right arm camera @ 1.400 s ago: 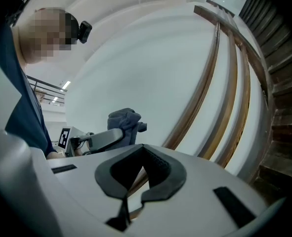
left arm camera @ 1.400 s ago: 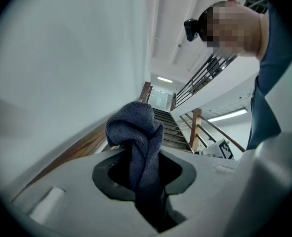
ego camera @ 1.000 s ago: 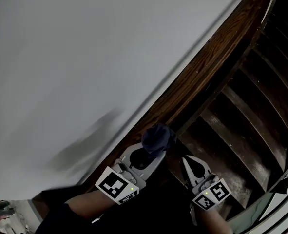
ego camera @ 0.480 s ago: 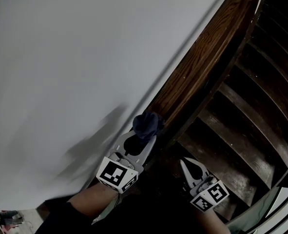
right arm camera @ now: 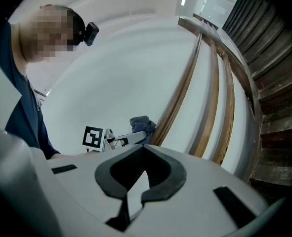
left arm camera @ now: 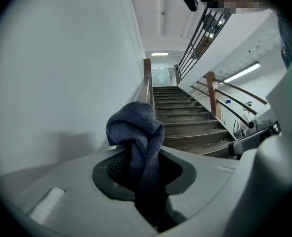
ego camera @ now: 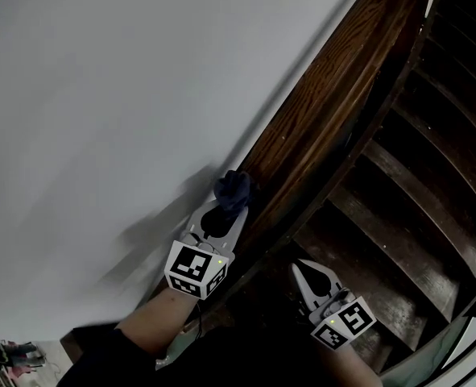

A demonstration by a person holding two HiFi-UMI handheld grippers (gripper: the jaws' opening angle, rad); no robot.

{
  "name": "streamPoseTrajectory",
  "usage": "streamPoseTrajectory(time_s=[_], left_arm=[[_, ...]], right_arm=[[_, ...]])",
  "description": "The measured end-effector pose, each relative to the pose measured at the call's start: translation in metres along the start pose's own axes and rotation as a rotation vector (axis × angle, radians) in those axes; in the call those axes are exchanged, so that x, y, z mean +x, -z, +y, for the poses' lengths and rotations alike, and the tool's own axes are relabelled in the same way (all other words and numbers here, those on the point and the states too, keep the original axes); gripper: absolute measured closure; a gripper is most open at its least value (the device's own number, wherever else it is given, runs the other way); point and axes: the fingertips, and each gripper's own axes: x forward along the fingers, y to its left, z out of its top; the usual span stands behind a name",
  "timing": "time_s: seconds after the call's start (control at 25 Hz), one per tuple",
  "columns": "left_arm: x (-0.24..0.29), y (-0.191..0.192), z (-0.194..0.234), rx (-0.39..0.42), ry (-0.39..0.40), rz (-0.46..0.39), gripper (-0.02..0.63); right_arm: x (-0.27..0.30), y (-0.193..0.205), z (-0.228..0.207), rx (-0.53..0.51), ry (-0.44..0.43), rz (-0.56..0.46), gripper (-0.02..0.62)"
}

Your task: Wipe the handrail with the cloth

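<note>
While my left gripper (ego camera: 225,210) pinches the dark blue cloth (ego camera: 233,189), its bunched top lying against the wooden handrail (ego camera: 326,95) just beside the white wall (ego camera: 101,95), my right gripper (ego camera: 300,268) hangs closed and empty over the dark stairs (ego camera: 415,176).

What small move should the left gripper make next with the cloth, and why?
Probably slide the left gripper up along the handrail, pressing the cloth onto the wood. Its jaws are shut on the cloth, which sits by the rail's lower stretch, and most of the rail lies ahead. The right gripper is shut, empty.
</note>
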Motion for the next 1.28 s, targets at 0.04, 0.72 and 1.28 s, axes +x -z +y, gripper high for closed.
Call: streamPoseTrajectory(time_s=[0.04,0.72,1.28], left_arm=[[0.005,0.000,0.000,0.001,-0.003,0.007,0.506],[0.066,-0.036,-0.006,0.080,0.007,0.037,0.506],[0.143,-0.110,-0.007,0.140,0.026,0.020,0.507]], right_arm=[[0.001,-0.003,-0.001,-0.001,-0.007,-0.006,0.586],[0.045,-0.073,-0.031,-0.047,-0.039,-0.096,0.587],[0.062,-0.144,-0.063,-0.011,-0.056,-0.141,0.587]])
